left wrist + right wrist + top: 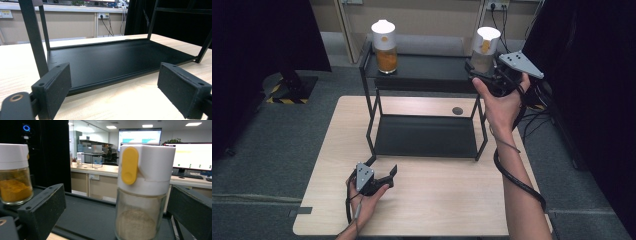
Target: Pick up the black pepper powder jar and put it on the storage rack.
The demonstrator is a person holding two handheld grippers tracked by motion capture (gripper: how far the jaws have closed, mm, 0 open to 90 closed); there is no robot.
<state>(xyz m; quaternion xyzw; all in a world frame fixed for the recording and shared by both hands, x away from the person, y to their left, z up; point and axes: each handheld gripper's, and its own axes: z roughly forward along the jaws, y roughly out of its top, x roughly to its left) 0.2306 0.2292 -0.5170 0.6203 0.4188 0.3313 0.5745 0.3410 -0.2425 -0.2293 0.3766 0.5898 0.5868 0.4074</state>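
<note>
A glass shaker [486, 47] with a white cap and yellow tab, holding pale brown powder, stands at the right end of the black rack's top shelf [427, 75]. My right gripper [479, 70] reaches it from the right. In the right gripper view the shaker [142, 195] stands between the jaws of my right gripper [116, 215], with a wide gap at the left pad; the jaws are open. A second shaker [385, 47] of orange powder stands at the shelf's left end. My left gripper [389, 175] rests open on the table, facing the lower shelf [112, 57].
The two-tier black rack stands at the back middle of the wooden table [437, 210]. A round cable hole [457, 110] sits behind the rack's right legs. Dark curtains hang on both sides, and cables trail off the table's right edge.
</note>
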